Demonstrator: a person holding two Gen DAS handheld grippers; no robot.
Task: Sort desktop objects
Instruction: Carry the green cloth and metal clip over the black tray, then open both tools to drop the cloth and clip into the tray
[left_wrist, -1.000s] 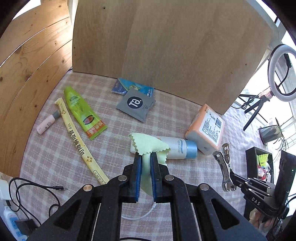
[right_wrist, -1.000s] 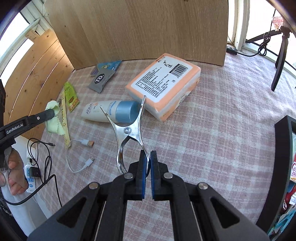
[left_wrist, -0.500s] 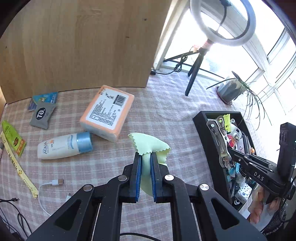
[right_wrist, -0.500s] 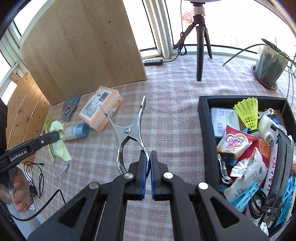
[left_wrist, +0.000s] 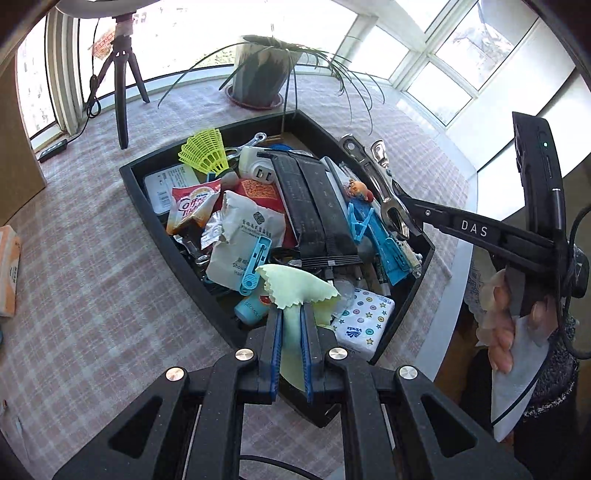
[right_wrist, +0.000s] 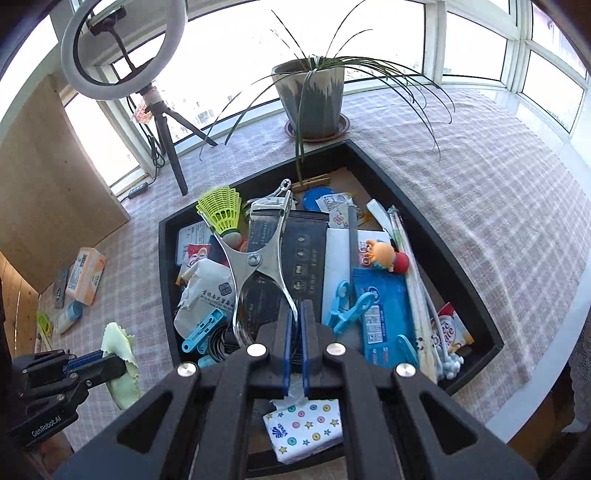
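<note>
My left gripper (left_wrist: 291, 314) is shut on a pale green cleaning cloth (left_wrist: 295, 288), which hangs over the near corner of a black tray (left_wrist: 147, 218) full of small items. In the right wrist view that same left gripper (right_wrist: 107, 360) and its green cloth (right_wrist: 118, 343) sit just left of the black tray (right_wrist: 461, 266). My right gripper (right_wrist: 294, 314) is shut on one handle of a shiny metal clamp (right_wrist: 258, 251), held above the tray's contents. From the left wrist view the metal clamp (left_wrist: 376, 177) hangs over the tray's right rim, pinched by the right gripper (left_wrist: 406, 218).
The tray holds a yellow shuttlecock (right_wrist: 221, 210), blue clips (right_wrist: 347, 302), a tissue pack (right_wrist: 306, 428), snack packets and a black pouch. A potted plant (right_wrist: 314, 99) and a ring light tripod (right_wrist: 162, 122) stand behind it. An orange box (right_wrist: 85, 277) and a bottle (right_wrist: 70, 314) lie left.
Both grippers swung right from the loose items by the wooden board to the black tray, each still holding its object. The tray now fills both views.
</note>
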